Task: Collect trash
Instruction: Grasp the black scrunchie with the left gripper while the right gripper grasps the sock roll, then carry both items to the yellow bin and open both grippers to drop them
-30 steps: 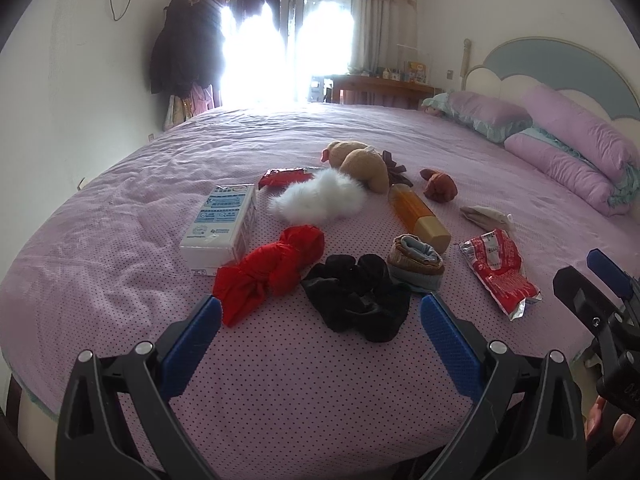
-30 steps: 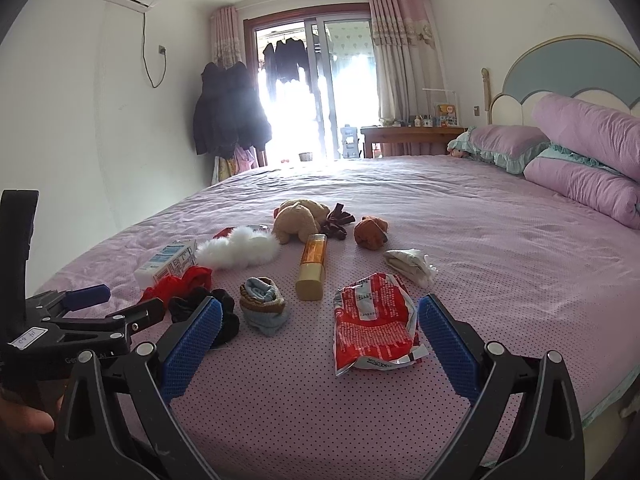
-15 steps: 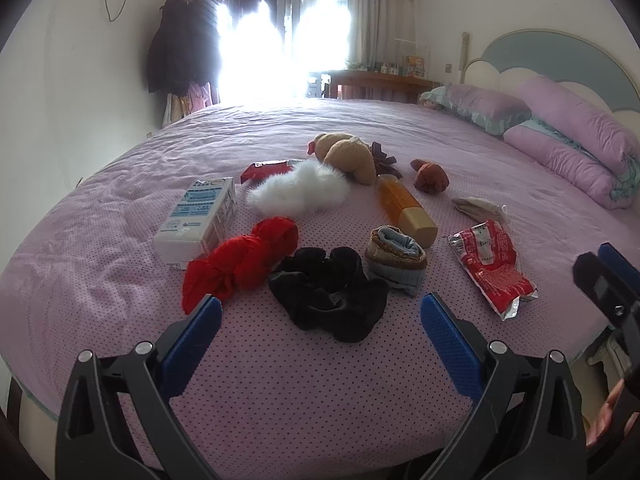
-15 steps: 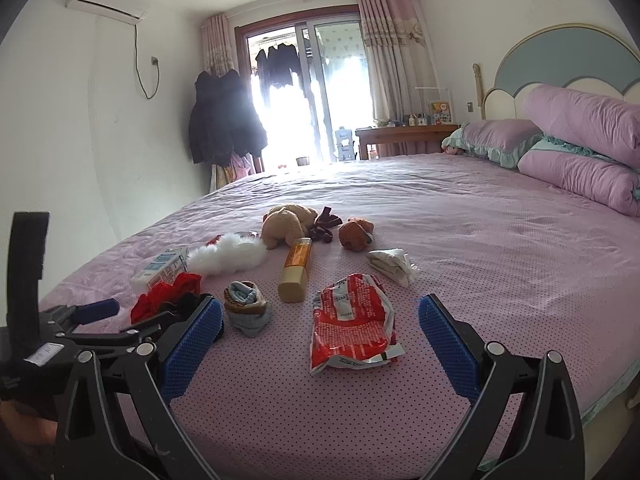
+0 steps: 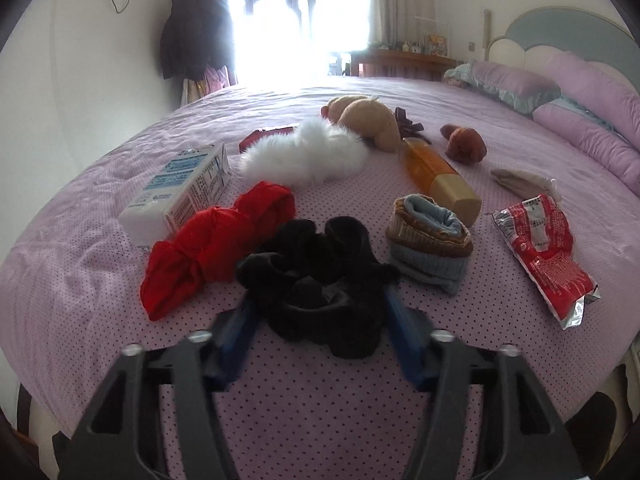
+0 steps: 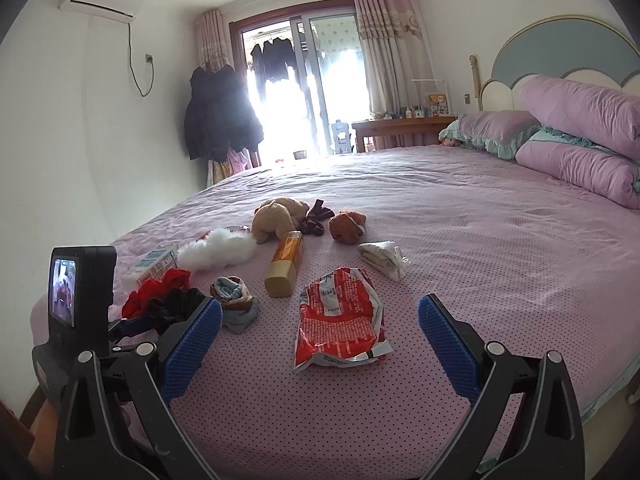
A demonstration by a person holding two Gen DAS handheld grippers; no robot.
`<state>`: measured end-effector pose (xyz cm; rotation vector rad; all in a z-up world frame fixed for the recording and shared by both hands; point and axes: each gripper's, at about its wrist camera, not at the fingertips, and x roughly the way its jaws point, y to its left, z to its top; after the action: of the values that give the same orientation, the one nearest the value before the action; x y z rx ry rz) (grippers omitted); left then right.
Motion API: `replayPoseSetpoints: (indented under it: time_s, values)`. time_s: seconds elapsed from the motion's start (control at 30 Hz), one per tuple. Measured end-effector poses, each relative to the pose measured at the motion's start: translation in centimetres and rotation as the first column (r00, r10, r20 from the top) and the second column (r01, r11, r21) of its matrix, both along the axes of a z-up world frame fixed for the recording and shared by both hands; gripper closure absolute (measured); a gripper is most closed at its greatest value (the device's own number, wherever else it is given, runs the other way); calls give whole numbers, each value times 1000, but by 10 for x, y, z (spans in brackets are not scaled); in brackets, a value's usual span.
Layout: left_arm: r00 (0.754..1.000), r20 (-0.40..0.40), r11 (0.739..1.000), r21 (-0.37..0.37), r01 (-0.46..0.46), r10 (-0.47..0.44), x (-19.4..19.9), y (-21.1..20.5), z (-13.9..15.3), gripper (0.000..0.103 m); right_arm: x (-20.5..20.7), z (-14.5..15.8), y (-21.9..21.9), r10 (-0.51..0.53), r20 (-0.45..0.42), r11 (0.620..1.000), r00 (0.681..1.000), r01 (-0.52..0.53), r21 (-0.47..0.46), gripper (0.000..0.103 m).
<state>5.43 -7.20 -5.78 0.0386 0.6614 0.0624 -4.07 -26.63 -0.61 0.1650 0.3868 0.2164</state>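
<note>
Left wrist view: left gripper [image 5: 318,316] down on the black sock bundle [image 5: 316,280], blue pads just closed in against both flanks, squeezing the soft heap low for a firm hold. Red cloth [image 5: 216,248] just beside, untouched; crumpled red snack wrapper [image 5: 540,252] well apart near the bed [image 5: 100,280] edge. Right wrist view: right gripper [image 6: 320,340] spread wide, empty, framing that snack wrapper [image 6: 340,316], probably lined up for a grab.
</note>
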Motion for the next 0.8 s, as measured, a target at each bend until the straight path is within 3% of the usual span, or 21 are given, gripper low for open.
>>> replayPoseSetpoints:
  time_s: [0.1,0.13,0.27,0.5,0.8]
  values:
    - [999,4,996,-80,37,-37,-3,13,4,84,3,-2,7,26,2,1000,1000,-26,-8,8]
    - [999,6,994,-99,46,-46,-5,17,4,87,4,-3,11,34,-9,999,999,-34,-10,8]
    - [997,17,985,-156,79,-78,-14,30,9,90,9,-5,27,74,-21,997,997,-74,-23,8]
    - [989,112,981,-156,117,-100,-39,46,35,90,16,-3,58,142,-29,988,989,-143,-55,8]
    - [988,105,971,-198,133,-114,-37,71,43,90,44,-6,93,223,-74,971,972,-228,-66,8]
